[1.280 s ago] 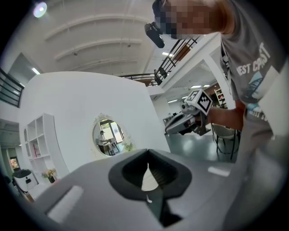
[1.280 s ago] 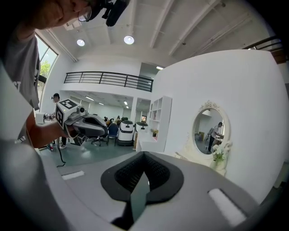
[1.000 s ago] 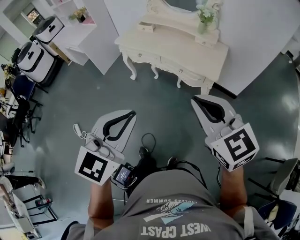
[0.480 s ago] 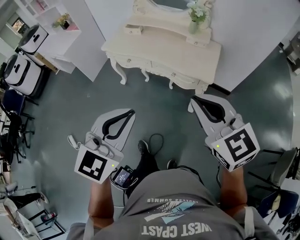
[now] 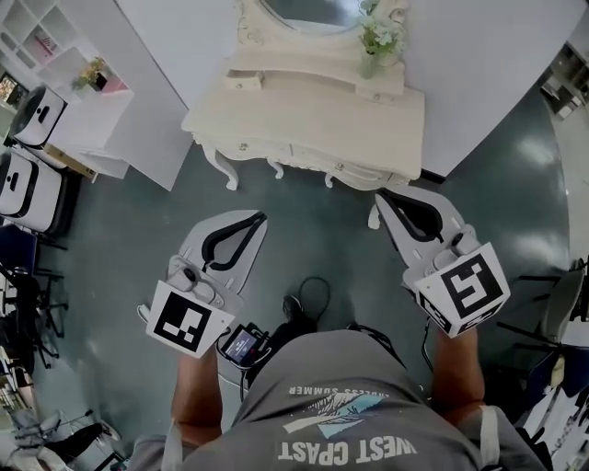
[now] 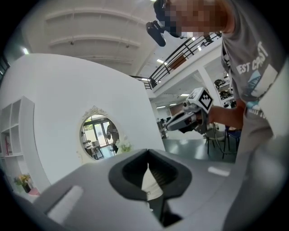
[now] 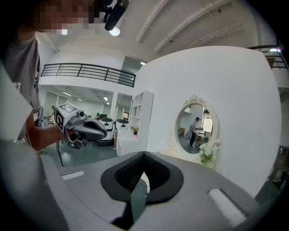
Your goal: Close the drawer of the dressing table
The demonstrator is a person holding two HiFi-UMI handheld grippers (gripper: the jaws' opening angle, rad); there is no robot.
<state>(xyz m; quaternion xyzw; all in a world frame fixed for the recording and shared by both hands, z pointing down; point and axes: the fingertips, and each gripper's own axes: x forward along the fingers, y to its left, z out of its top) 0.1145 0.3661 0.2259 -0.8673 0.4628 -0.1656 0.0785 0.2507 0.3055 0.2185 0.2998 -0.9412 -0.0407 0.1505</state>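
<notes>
The cream dressing table (image 5: 313, 120) stands against a white wall at the top of the head view, with an oval mirror (image 5: 308, 11) and a vase of white flowers (image 5: 373, 41) on it. A small upper drawer (image 5: 241, 81) at its left juts out a little from the shelf. My left gripper (image 5: 262, 219) is shut and empty, over the floor short of the table's front left. My right gripper (image 5: 379, 198) is also shut and empty, close to the table's front right leg. The left gripper (image 6: 147, 151) and right gripper (image 7: 144, 153) views show the jaw tips meeting, with the mirror (image 7: 196, 128) ahead.
A white shelf unit (image 5: 83, 101) stands left of the table, with white wheeled machines (image 5: 28, 156) beyond it. Dark chairs (image 5: 561, 313) stand at the right edge. A black cable (image 5: 308, 294) lies on the grey floor by my feet.
The dressing table has drawn nearer and lower in the head view as I walked towards it. Both grippers stayed shut and moved forward with me.
</notes>
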